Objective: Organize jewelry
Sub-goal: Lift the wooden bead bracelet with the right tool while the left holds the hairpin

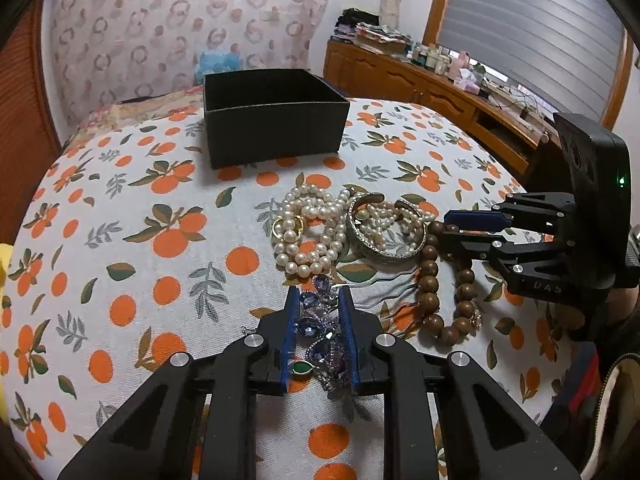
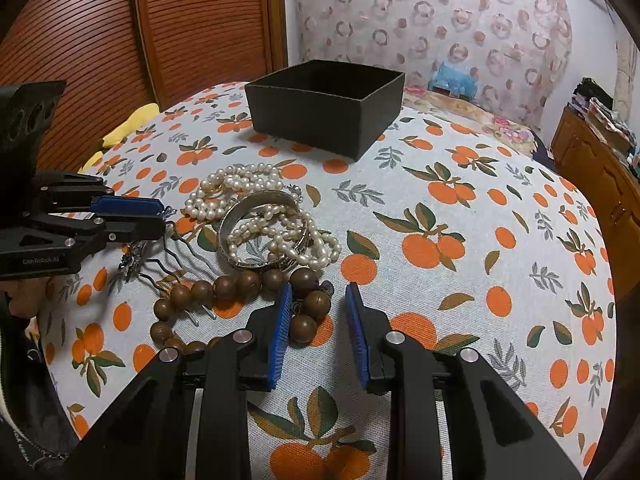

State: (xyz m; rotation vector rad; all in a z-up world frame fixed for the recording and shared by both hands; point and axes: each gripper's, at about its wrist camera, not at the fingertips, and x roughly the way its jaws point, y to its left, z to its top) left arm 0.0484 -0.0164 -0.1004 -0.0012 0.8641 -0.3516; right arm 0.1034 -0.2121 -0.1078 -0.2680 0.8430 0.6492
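My left gripper (image 1: pixel 320 294) is shut on a purple jewelled hair comb (image 1: pixel 316 326) low over the cloth; it also shows in the right wrist view (image 2: pixel 162 218). My right gripper (image 2: pixel 318 292) is open, its fingers straddling the end of a brown wooden bead bracelet (image 2: pixel 248 280), also in the left wrist view (image 1: pixel 430 280). White pearl strands (image 1: pixel 308 232) and a silver bangle (image 1: pixel 384 240) lie in a pile beyond. An open black box (image 1: pixel 272 132) stands farther back, its inside hidden.
An orange-print cloth (image 2: pixel 440 208) covers the table. A wooden sideboard (image 1: pixel 420 80) with clutter stands to the right, a louvred wooden door (image 2: pixel 160 20) to the left. A yellow item (image 2: pixel 128 124) lies at the table's left edge.
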